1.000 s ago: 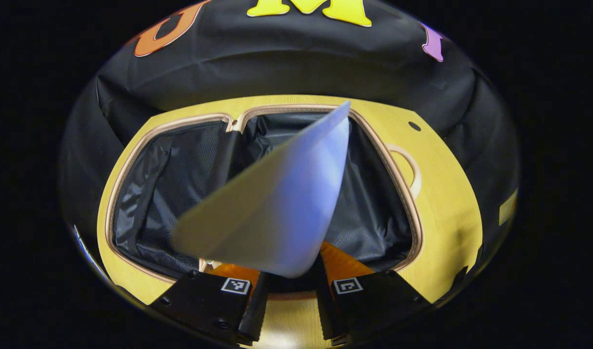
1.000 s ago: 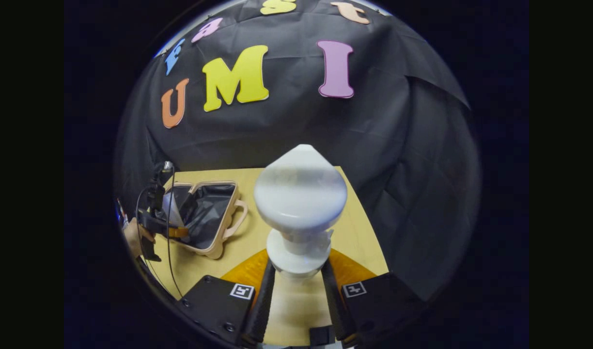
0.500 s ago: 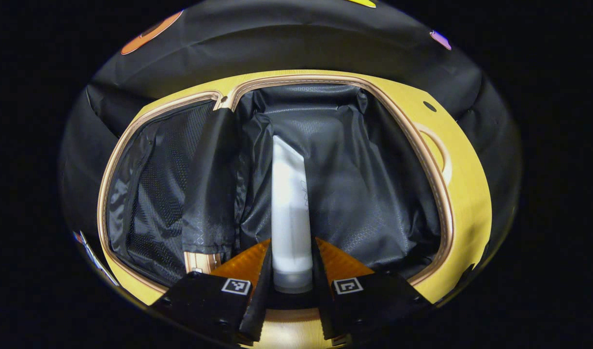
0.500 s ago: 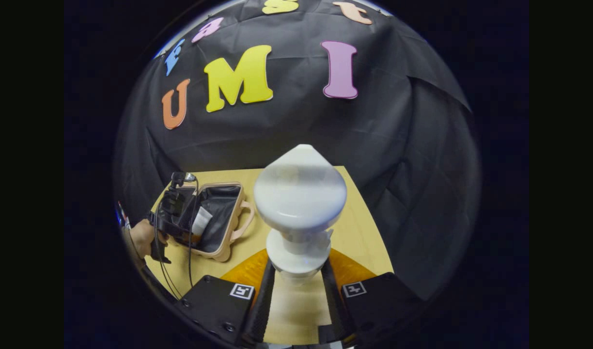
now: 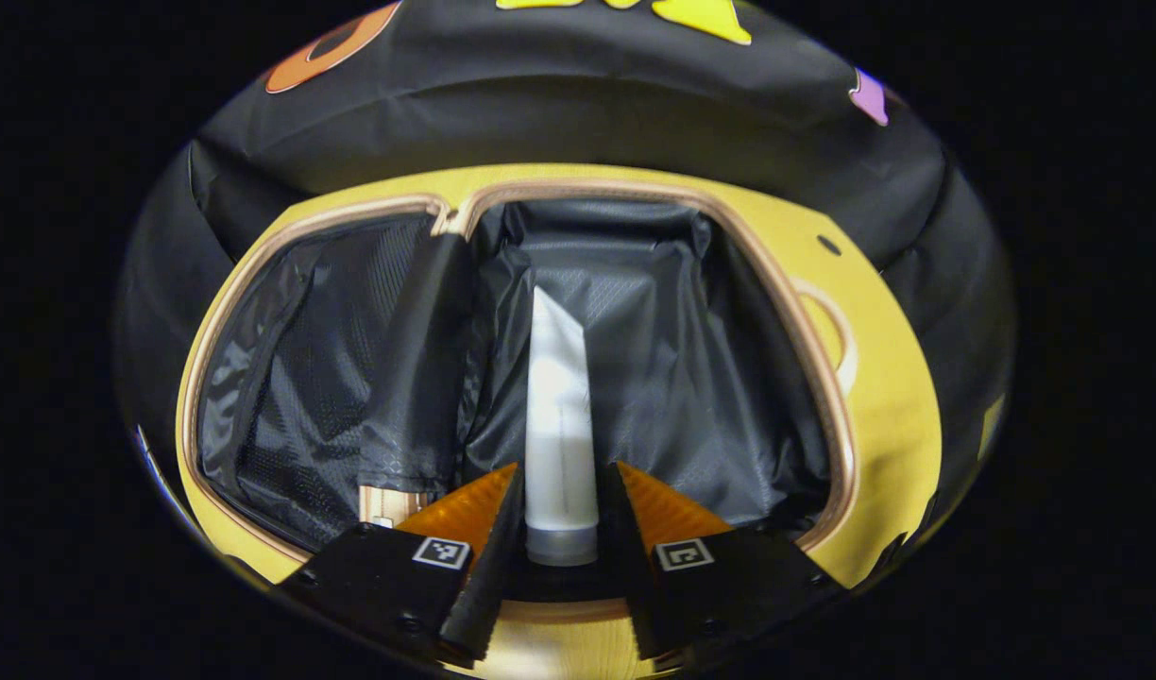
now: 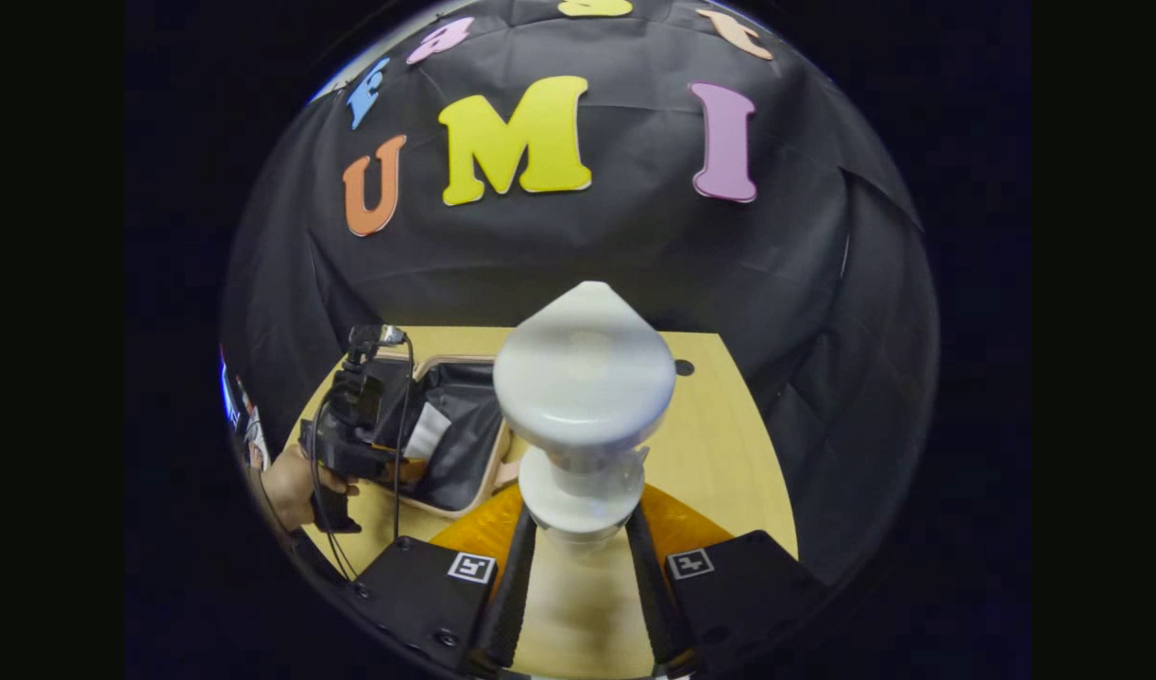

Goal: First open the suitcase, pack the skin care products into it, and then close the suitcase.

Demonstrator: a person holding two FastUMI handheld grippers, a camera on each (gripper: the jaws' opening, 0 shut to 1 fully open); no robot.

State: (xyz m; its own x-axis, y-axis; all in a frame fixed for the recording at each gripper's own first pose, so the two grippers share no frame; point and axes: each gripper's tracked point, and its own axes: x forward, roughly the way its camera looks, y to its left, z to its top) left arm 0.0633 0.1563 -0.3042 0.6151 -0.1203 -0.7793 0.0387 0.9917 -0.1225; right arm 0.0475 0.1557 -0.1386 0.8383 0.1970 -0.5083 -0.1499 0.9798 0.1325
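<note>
Tube [image 5: 559, 416] cap end hidden between left hand-held gripper [image 5: 561, 529] fingers.

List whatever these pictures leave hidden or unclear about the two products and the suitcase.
- Left gripper view: the white tube has its cap end sunk between the fingers, so contact is unclear.
- Right gripper view: the white bottle hides the suitcase handle side.
- Right gripper view: the left gripper is too small to judge.

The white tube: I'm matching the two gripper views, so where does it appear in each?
Left gripper view: the white tube stands at centre bottom, between the left claw's fingers, over the open suitcase.
Right gripper view: the tube is small at left of centre, in the far claw over the suitcase.
Shared landmark: the suitcase's tan rim.
</note>
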